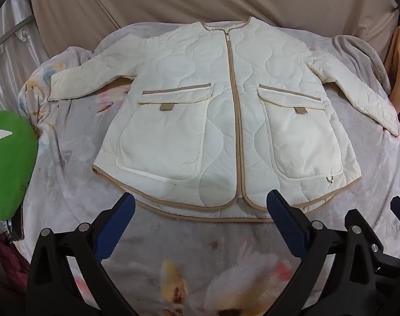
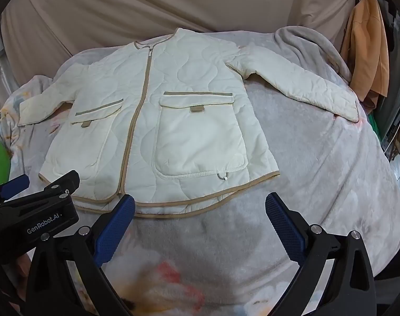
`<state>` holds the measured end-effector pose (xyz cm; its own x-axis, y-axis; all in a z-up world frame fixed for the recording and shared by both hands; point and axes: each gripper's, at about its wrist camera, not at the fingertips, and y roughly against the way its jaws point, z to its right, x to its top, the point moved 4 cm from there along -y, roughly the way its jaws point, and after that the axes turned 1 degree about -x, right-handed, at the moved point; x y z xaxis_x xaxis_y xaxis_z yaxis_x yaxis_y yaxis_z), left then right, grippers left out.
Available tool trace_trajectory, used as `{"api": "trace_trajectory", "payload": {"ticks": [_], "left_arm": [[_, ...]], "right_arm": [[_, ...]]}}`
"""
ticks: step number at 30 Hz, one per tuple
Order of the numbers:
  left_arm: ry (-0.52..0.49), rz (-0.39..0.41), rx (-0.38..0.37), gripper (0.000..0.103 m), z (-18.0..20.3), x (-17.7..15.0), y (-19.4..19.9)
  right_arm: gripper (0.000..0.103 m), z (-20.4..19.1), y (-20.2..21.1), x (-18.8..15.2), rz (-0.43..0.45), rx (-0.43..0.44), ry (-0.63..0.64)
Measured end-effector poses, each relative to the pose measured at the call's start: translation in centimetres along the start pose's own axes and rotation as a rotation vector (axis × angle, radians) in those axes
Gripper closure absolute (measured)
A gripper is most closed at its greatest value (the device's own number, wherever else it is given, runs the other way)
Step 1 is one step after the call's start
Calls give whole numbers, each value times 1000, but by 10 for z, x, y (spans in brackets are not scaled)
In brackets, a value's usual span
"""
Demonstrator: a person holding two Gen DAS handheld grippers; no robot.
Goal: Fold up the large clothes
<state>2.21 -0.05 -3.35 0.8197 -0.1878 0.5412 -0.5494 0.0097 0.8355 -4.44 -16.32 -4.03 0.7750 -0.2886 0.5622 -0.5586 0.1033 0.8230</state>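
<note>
Hovering my left gripper (image 1: 200, 210) and right gripper (image 2: 200, 210) with fingers spread wide and grasping nothing, cream quilted zip-up jacket with tan trim (image 1: 226, 121) lying flat, front up, sleeves out, mid-frame on pale floral fleece blanket (image 1: 189, 239), hem just beyond my fingertips, green cushion (image 1: 8, 163) at left edge.

Black tongs (image 2: 200, 205), blue ribbed pads (image 2: 115, 226), silver screws, white "GenRobot.AI" lettering.

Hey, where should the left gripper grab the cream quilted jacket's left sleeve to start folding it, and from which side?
Probably at the cuff end of the left sleeve of the cream quilted jacket, coming from the outer left side. The sleeve lies flat, spread away from the body on the grey floral blanket, so its tan-trimmed cuff edge is free. The left gripper is open, holding nothing.
</note>
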Motion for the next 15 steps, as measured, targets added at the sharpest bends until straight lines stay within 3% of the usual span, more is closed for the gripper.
{"api": "trace_trajectory", "payload": {"ticks": [15], "left_arm": [[-5,6,19,5,-1,1,-1]], "right_arm": [[6,1,-4,0,-2,6,-5]]}}
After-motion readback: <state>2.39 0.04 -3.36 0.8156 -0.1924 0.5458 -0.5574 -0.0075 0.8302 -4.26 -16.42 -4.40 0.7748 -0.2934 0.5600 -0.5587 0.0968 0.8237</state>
